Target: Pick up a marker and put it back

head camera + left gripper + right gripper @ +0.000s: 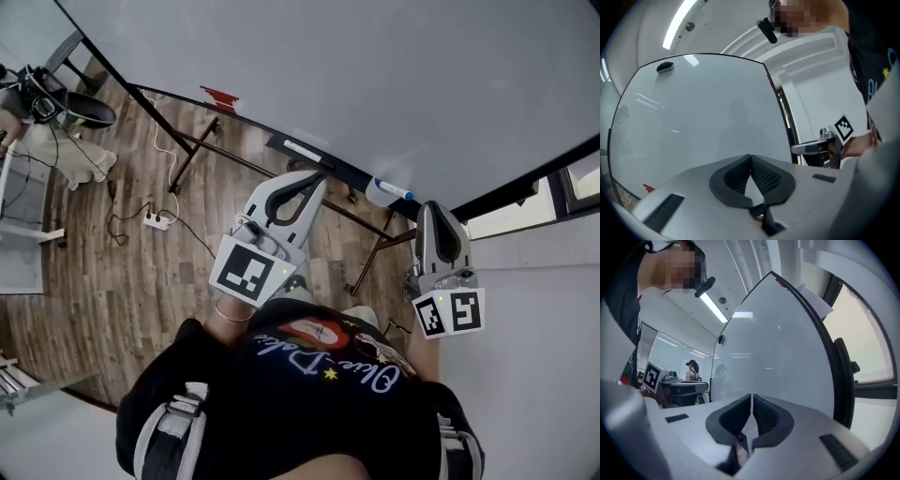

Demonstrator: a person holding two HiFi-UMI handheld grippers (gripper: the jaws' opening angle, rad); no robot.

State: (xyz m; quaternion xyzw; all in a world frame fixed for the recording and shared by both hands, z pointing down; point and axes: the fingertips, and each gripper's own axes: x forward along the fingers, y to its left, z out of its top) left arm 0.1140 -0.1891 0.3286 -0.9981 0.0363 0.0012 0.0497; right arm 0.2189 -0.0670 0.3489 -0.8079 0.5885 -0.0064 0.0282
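While neither claw carries anything: marker on the board's ledge, task either not begun or already closed.
Left claw: jaws together, nothing between them. Right claw: jaws together, likewise empty. Both face the whiteboard. Marker, white barrel with a blue end: lies on the ledge along the whiteboard's lower edge, ahead of both claws and between their tips, nearer the right one and touching neither. Judgement: with the marker in its resting place and no grip on it, the pictures cannot settle which; if unstarted, opening, pickup and return all remain.
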